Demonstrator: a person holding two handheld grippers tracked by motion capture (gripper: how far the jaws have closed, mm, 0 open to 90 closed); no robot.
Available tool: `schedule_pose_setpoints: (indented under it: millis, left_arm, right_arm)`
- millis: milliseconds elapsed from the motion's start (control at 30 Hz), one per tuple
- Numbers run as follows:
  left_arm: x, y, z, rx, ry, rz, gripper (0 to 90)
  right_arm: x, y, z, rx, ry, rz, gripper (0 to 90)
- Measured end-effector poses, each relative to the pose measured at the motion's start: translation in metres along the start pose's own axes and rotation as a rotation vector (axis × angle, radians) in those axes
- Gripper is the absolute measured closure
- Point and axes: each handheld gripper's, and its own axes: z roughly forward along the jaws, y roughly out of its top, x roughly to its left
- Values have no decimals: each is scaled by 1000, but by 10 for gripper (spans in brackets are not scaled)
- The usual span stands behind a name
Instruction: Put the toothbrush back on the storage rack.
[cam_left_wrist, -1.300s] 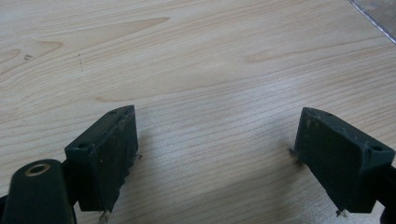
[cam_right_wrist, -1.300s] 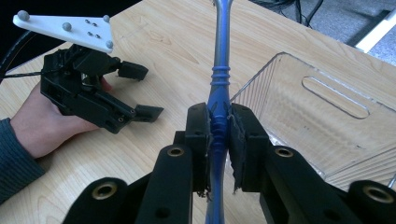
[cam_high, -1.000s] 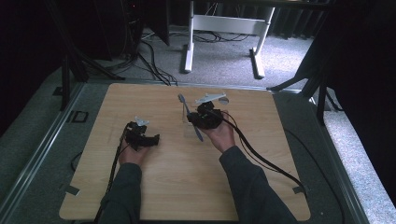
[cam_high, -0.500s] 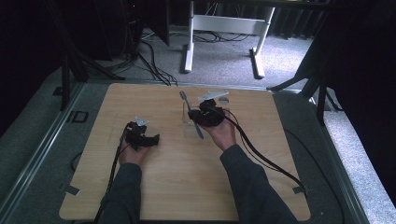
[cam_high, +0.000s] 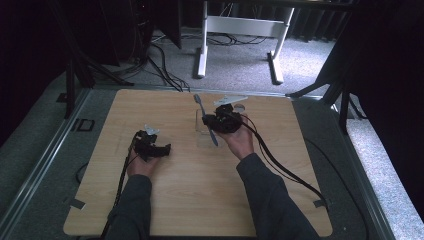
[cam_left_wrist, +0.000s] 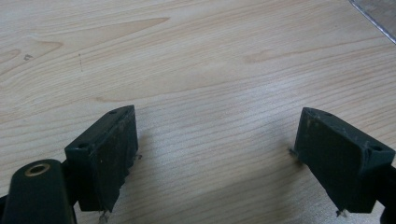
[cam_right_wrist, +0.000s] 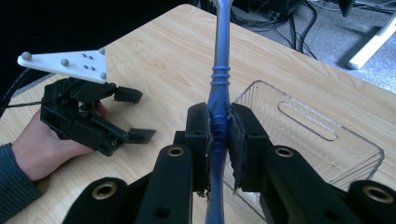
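The right hand-held gripper (cam_right_wrist: 219, 135) is clamped on the blue handle of a toothbrush (cam_right_wrist: 220, 74), jaws pressed on its ribbed grip. The toothbrush stands above the near edge of a clear tray (cam_right_wrist: 327, 154) on the counter (cam_high: 200, 200). The left hand-held gripper (cam_left_wrist: 215, 154) rests low on bare wood with its jaws wide apart, well left of the tray.

A blue handle (cam_right_wrist: 219, 100), perhaps a toothbrush's, is seen beside a clear, colourless tray (cam_right_wrist: 327, 149). The table (cam_left_wrist: 196, 60) is shown in pale wood with wavy grain. Both grippers are black; a white plate (cam_right_wrist: 65, 63) is carried on the left gripper (cam_right_wrist: 133, 114).
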Motion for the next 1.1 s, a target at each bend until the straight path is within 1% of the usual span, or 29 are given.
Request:
schedule_pose_setpoints:
  millis: [367,733,1100]
  left_arm:
    - [0,0,0,0,0,0,136]
    - [0,0,0,1,0,0,136]
    - [0,0,0,1,0,0,136]
  right_arm:
    - [-7,3,-1,-25,-10,18,783]
    - [-12,6,1,-55,-7,25,782]
    - [-19,8,3,-72,-23,40,783]
